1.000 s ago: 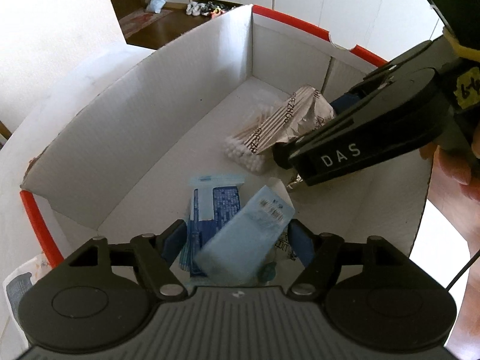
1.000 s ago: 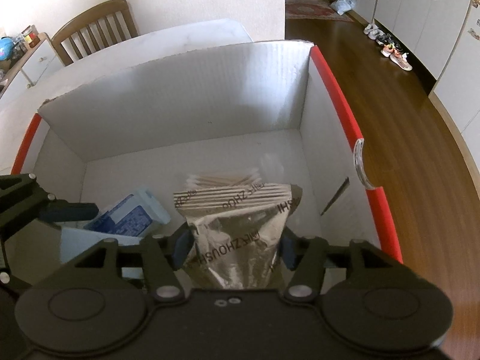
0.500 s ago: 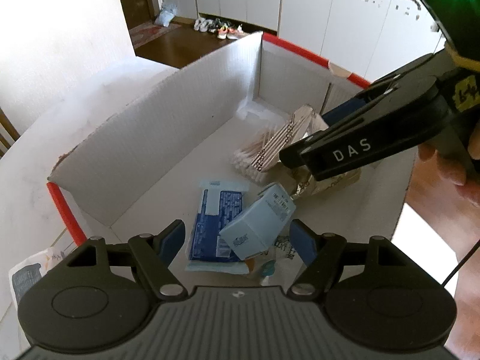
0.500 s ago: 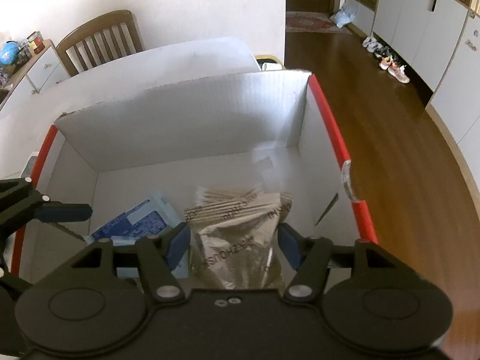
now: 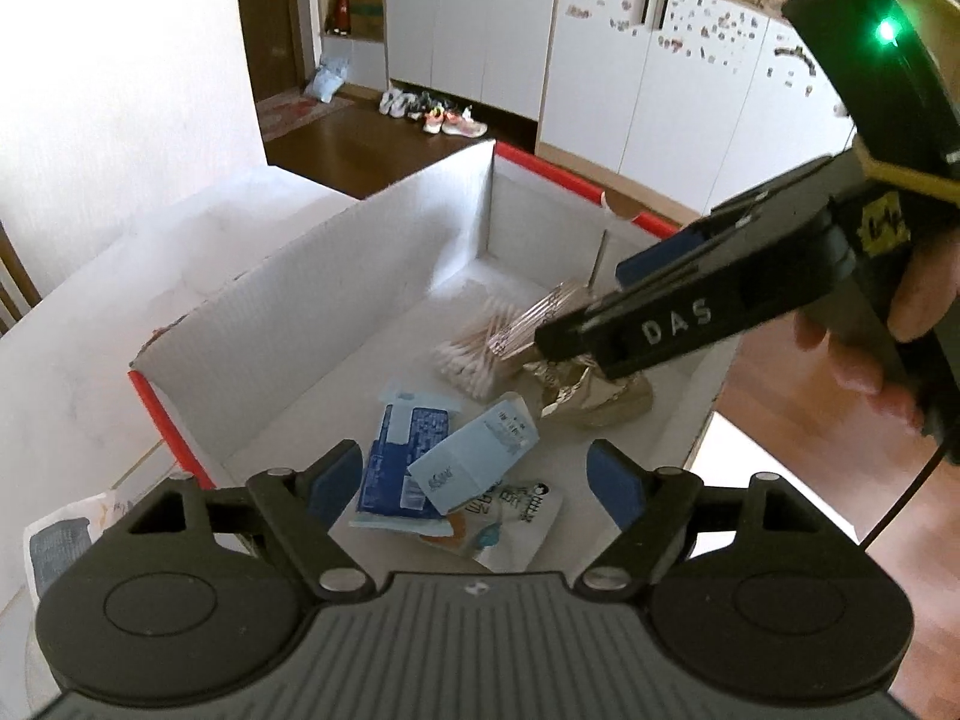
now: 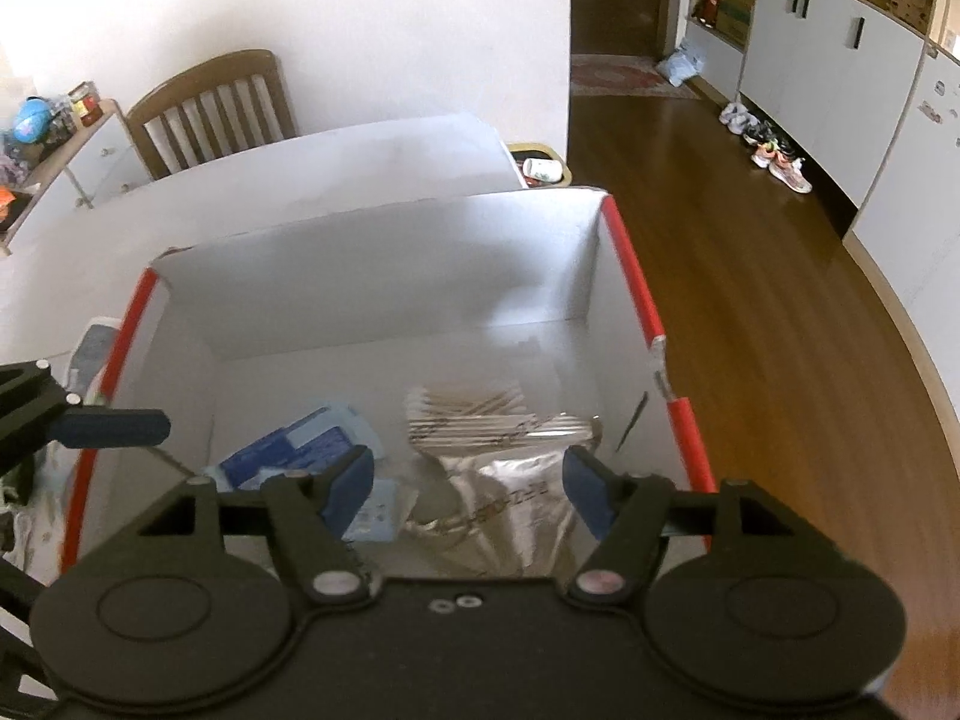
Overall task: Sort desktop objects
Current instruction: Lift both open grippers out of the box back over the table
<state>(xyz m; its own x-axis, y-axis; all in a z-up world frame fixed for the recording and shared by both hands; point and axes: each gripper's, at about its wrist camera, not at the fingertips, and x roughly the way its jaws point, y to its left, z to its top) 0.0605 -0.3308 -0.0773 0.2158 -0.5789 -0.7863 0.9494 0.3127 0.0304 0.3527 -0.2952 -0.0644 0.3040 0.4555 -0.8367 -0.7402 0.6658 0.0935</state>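
Both grippers hang over the white box (image 5: 312,324) on the counter (image 5: 90,372). The left gripper (image 5: 477,480) has been spreading its fingers and holds nothing; the blue carton (image 5: 474,456) lies below on the box floor. The right gripper (image 6: 468,495) has also been opening, empty, above the swab bag (image 6: 480,426).

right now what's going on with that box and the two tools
A person holds a tool in each hand over a white box with red edges. The left tool is open above a light blue carton and a blue packet on the box floor; the right tool is open above a bag of cotton swabs. Both tools' jaws have just been opening, with nothing gripped. All three items lie loose in the box.
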